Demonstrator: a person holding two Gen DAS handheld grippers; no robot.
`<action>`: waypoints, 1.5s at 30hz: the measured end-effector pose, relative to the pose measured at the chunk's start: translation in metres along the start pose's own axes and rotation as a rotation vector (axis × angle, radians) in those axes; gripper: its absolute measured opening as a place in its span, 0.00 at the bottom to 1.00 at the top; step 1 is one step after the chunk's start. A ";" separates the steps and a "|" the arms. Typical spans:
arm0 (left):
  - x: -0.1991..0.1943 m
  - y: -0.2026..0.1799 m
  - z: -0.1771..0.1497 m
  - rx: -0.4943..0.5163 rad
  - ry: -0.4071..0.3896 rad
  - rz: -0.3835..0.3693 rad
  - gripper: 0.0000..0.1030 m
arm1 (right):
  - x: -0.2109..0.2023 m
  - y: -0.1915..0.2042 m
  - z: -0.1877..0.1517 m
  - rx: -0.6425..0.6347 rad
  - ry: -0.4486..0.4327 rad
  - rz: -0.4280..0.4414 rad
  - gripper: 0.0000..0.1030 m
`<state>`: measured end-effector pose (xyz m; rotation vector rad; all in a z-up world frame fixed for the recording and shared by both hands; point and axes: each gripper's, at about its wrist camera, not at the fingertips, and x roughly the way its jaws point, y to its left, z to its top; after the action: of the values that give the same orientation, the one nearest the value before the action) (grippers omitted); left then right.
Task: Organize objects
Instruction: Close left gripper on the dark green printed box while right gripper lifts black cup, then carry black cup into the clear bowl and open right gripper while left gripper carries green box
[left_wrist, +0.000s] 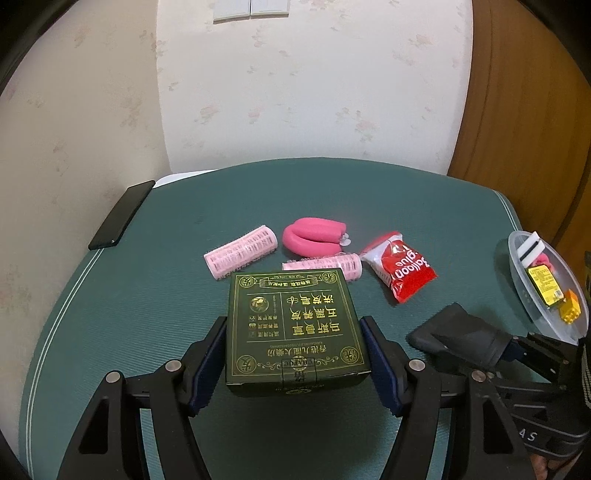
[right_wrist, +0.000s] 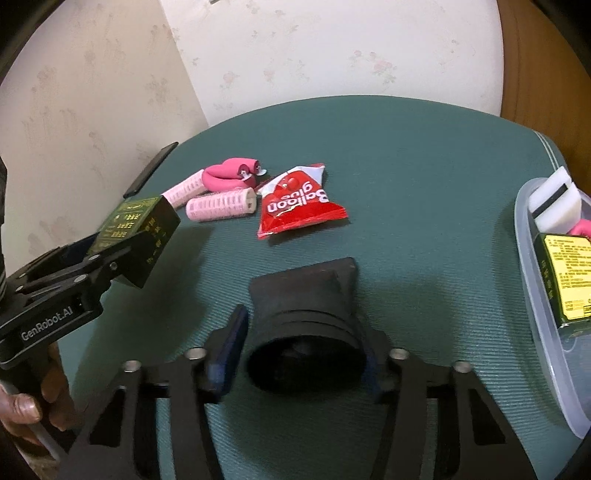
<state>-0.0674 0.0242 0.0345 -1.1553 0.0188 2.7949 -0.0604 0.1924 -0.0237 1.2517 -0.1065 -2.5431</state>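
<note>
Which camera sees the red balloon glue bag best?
The right wrist view: the red bag lies in the open on the green surface, large, wholly visible, its lettering readable. The left wrist view also shows the whole bag, but smaller and off to the right.

A dark green box (left_wrist: 295, 328) printed with gold lettering is seen on a teal ribbed cloth (left_wrist: 184, 295). At its one o'clock, pale pink rollers (left_wrist: 240, 254), a hot-pink foam curl (left_wrist: 314, 236) and a red-and-white packet (left_wrist: 400, 271) are shown. The wall (left_wrist: 295, 92) is patterned with faint pink flowers.
</note>
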 end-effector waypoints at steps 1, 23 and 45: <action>0.000 0.000 0.000 0.001 0.001 -0.001 0.70 | 0.000 0.000 0.000 -0.002 -0.001 0.000 0.50; -0.005 -0.020 -0.004 0.033 -0.013 -0.006 0.70 | -0.044 -0.005 0.000 0.016 -0.202 -0.066 0.49; -0.018 -0.076 -0.013 0.105 -0.022 -0.065 0.70 | -0.100 -0.057 -0.006 0.175 -0.371 -0.173 0.49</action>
<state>-0.0369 0.0967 0.0409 -1.0817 0.1216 2.7136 -0.0122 0.2767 0.0374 0.8610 -0.3195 -2.9468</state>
